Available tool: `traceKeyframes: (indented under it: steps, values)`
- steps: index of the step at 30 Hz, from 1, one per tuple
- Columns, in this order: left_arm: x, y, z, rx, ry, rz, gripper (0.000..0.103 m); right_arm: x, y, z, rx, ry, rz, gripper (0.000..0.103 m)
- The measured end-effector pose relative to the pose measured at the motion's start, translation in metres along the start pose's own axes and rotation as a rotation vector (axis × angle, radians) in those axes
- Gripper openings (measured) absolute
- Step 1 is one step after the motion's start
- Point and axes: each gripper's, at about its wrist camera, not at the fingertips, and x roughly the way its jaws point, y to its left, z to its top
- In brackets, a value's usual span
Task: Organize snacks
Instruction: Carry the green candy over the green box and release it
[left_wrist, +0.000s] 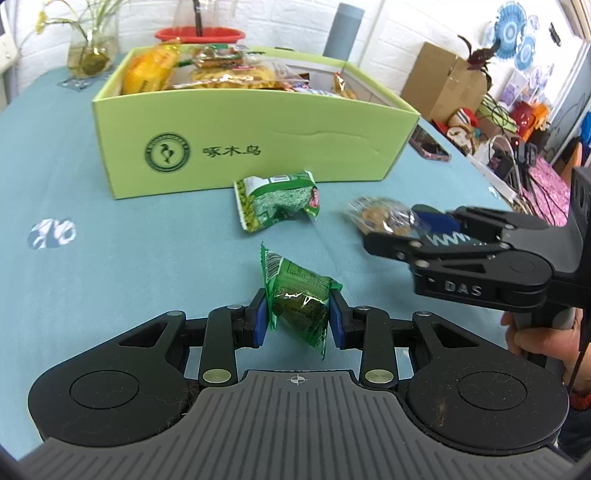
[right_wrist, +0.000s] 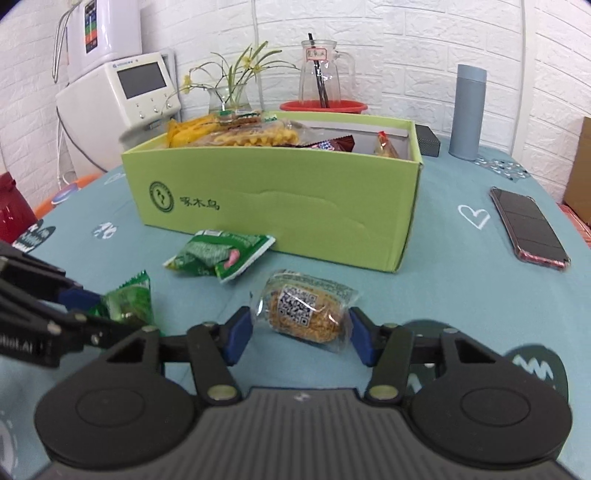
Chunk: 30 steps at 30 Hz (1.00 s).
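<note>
My left gripper (left_wrist: 297, 317) is shut on a small green wrapped snack (left_wrist: 299, 295), also seen in the right wrist view (right_wrist: 129, 301). My right gripper (right_wrist: 301, 332) has its jaws around a clear-wrapped brown snack with a QR label (right_wrist: 304, 310), its pads close to the wrapper ends; whether they press it I cannot tell. In the left wrist view that snack (left_wrist: 380, 219) shows at the right gripper's (left_wrist: 402, 229) tips. A larger green snack bag (left_wrist: 277, 201) (right_wrist: 219, 256) lies in front of the light green box (left_wrist: 255, 144) (right_wrist: 280, 206), which holds several snacks.
A phone (right_wrist: 528, 227) lies at the right on the blue tablecloth. A grey flask (right_wrist: 468, 110), glass pitcher (right_wrist: 323, 74) in a red dish, and a plant vase (right_wrist: 231, 94) stand behind the box. A small black box (right_wrist: 426, 144) sits by the flask.
</note>
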Motion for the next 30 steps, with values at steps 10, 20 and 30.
traceKeyframes:
  steps: [10, 20, 30]
  values:
    - [-0.003, -0.008, -0.009, 0.050, -0.011, 0.060, 0.029, -0.002, 0.009, -0.007, -0.025, -0.013, -0.034, 0.099]
    - [-0.020, 0.004, 0.007, 0.007, -0.043, -0.035, 0.012, -0.020, 0.013, -0.002, -0.042, -0.046, -0.013, 0.057]
    - [-0.035, -0.018, 0.125, 0.104, -0.233, -0.086, 0.013, -0.031, -0.003, 0.095, -0.072, -0.235, 0.016, 0.058]
